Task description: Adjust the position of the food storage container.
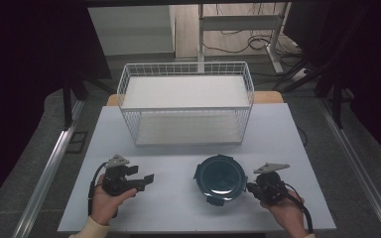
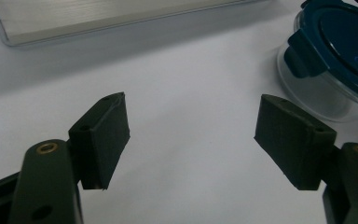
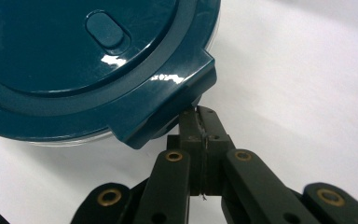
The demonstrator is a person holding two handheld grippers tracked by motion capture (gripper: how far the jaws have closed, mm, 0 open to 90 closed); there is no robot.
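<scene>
Two tools on the worktop (image 1: 178,198) right now, and you've got one in each hand. Your left tool (image 1: 146,181) sits at the near left, jaws spread wide with bare white surface between them, gripping nothing; in the left gripper view its pads (image 2: 103,135) stand well apart. Off to its right is the round container (image 1: 219,178), clear body under a dark teal lid (image 3: 74,60), standing upright near the front edge, between your two hands. Your right tool (image 1: 250,187) is tucked in at the container's right side, and the right gripper view shows its jaws pressed together, tips right up under one of the lid's latch tabs (image 3: 168,107). Whether they pinch the tab's edge or only touch it, you can't tell from here. Your right hand (image 1: 285,210) is low at the front corner. Farther back stands the white wire basket (image 1: 186,101), well apart from the container, its long side facing you.
</scene>
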